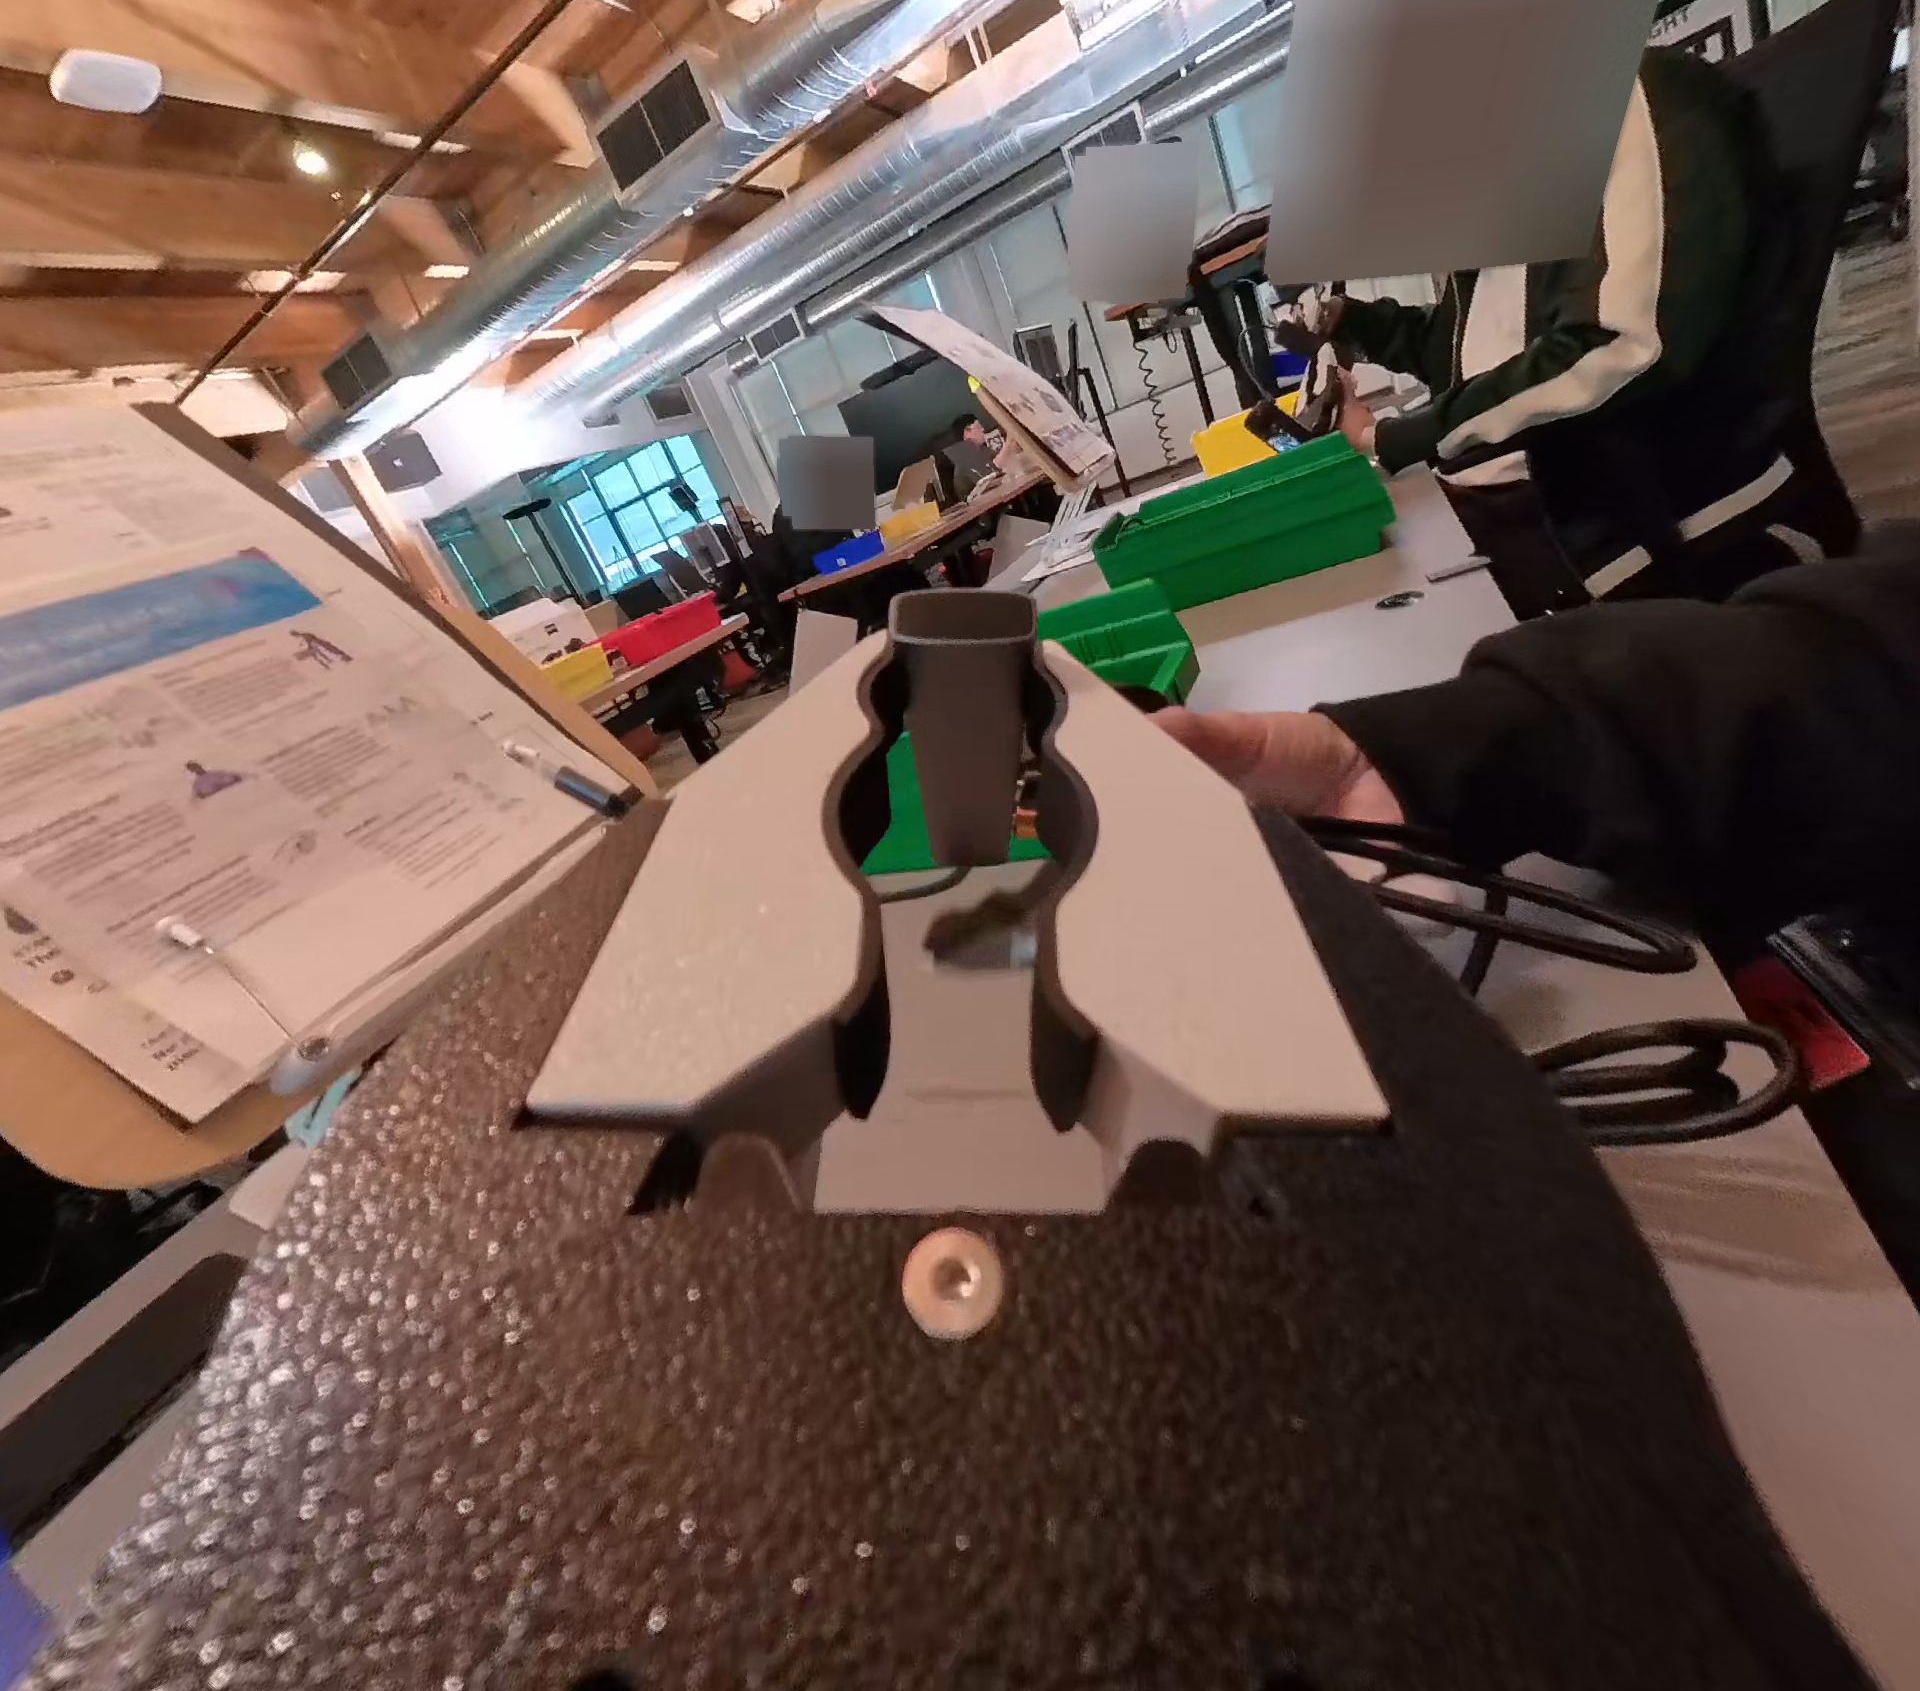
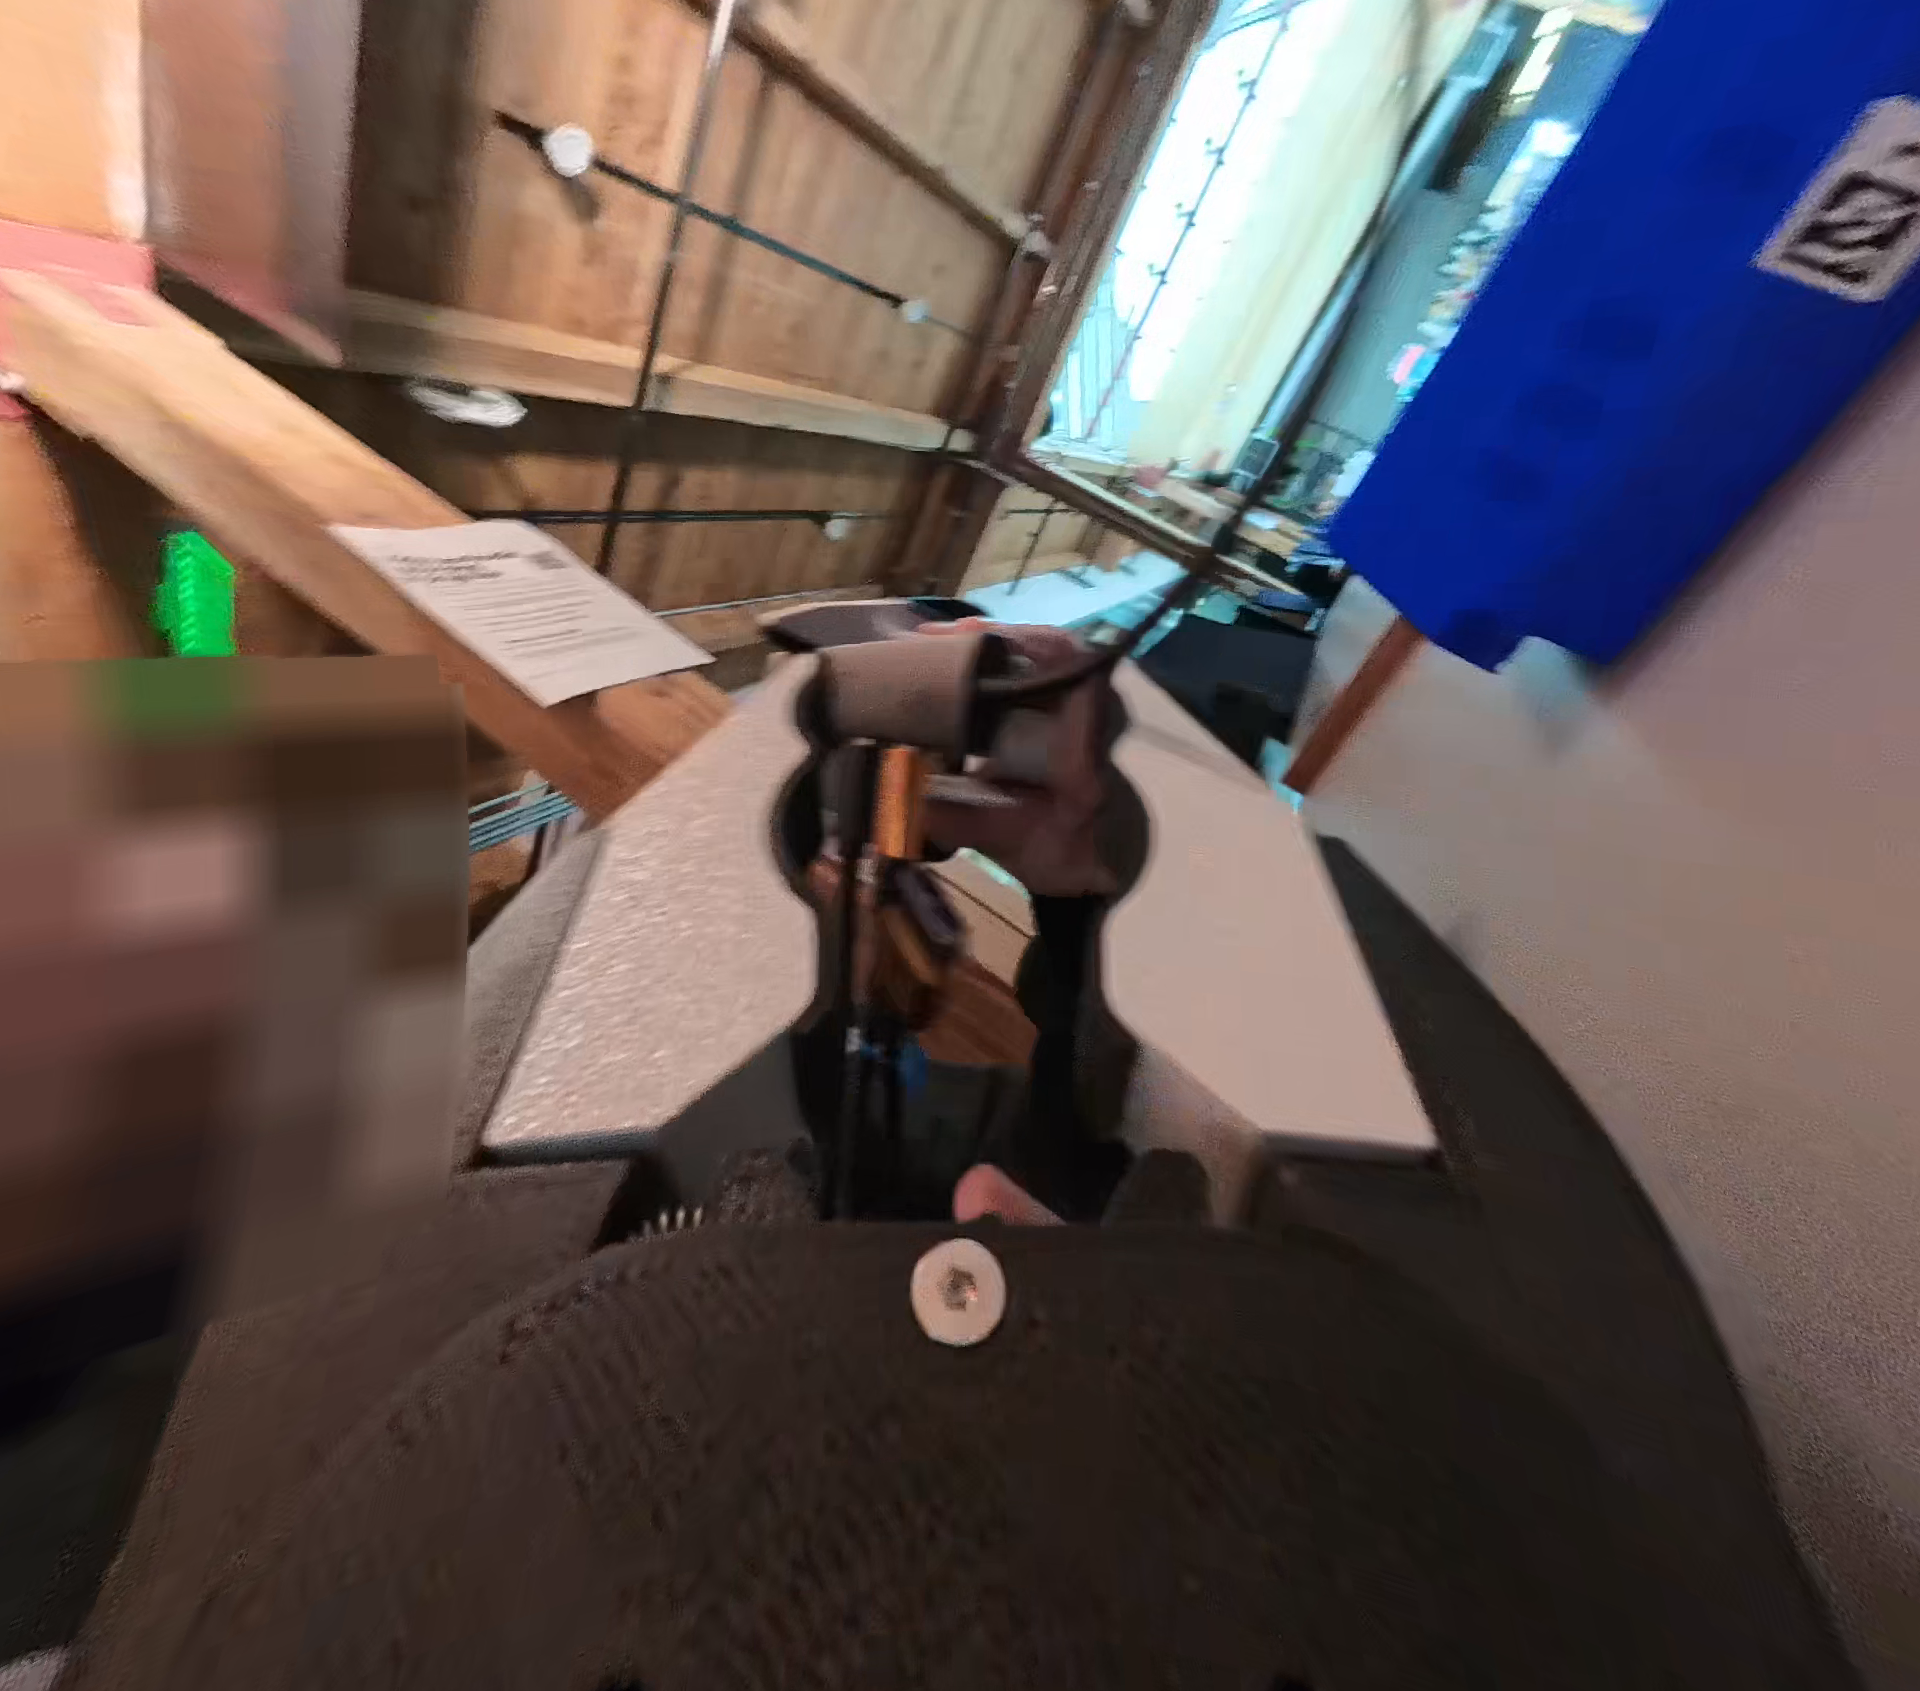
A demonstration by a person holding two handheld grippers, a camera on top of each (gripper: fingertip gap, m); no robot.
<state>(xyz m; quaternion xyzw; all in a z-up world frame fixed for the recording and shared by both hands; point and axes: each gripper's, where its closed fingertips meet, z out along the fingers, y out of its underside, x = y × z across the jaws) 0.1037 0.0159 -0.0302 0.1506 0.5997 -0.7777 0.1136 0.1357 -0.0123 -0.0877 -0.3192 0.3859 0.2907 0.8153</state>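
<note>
Green bins (image 1: 1247,535) sit along the far edge of the grey desk (image 1: 1351,633), a smaller green bin (image 1: 1117,649) nearer, just behind the left gripper (image 1: 964,685); what is inside them cannot be made out. A yellow bin (image 1: 1231,446) stands behind the large green ones. On desks farther off there are red (image 1: 660,635), yellow (image 1: 577,670) and blue (image 1: 847,552) bins, contents not visible.

The left gripper's fingers (image 1: 727,893) are clenched on a dark grey rectangular tube (image 1: 964,737), which stands upright between the tips with its open end up. A hand (image 1: 1278,758) in a black sleeve reaches in from the right, just beside the right finger. Black cables (image 1: 1538,914) lie coiled on the desk below that sleeve. At the left desk edge a tilted board (image 1: 260,758) carries printed sheets and a pen (image 1: 566,777).

The right view is blurred. The right gripper (image 2: 961,706) has a grey tube-shaped piece (image 2: 899,696) lying crosswise at its fingertips, with a dark cable (image 2: 1143,623) running off it; whether the fingers (image 2: 675,945) grip it cannot be told. A blue bin (image 2: 1621,353) hangs at the upper right beside a grey desk surface (image 2: 1662,862).
</note>
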